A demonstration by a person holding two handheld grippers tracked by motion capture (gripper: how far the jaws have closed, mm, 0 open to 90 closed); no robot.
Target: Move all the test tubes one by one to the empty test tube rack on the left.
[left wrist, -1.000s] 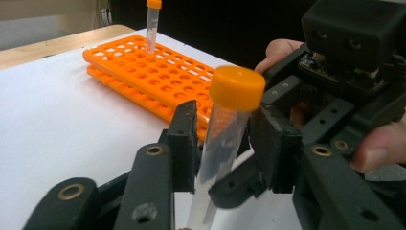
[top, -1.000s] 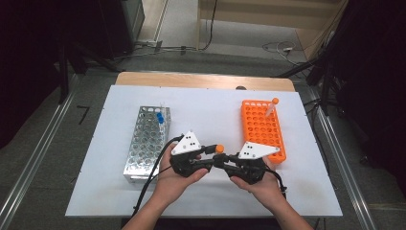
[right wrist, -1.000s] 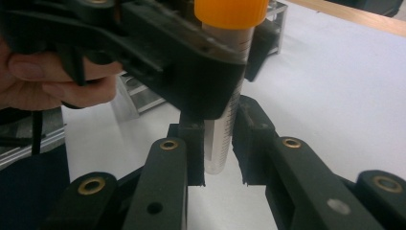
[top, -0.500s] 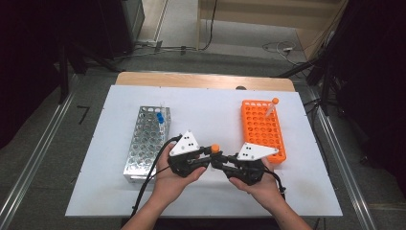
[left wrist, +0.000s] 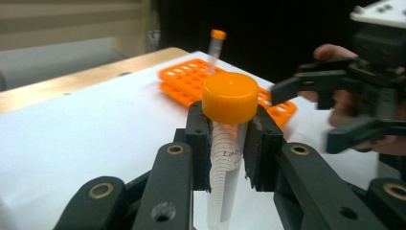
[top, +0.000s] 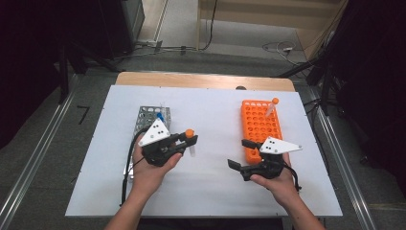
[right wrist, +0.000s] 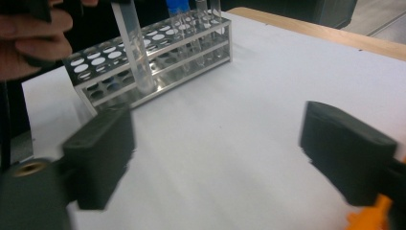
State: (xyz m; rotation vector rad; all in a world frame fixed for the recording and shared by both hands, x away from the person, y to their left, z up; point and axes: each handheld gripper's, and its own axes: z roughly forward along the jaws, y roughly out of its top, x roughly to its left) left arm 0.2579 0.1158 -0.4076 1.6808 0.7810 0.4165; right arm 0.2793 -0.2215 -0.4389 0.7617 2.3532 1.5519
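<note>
Orange rack (top: pixel 261 127) with one capped tube (top: pixel 271 107)

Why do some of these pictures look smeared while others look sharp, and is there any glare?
In the right gripper view, the right gripper is smeared and soft-edged, and the metal rack looks slightly soft. In the left gripper view, the orange-capped tube is crisp, the orange rack behind it hazy. The high view is evenly lit; the white table shows no harsh glare.
</note>
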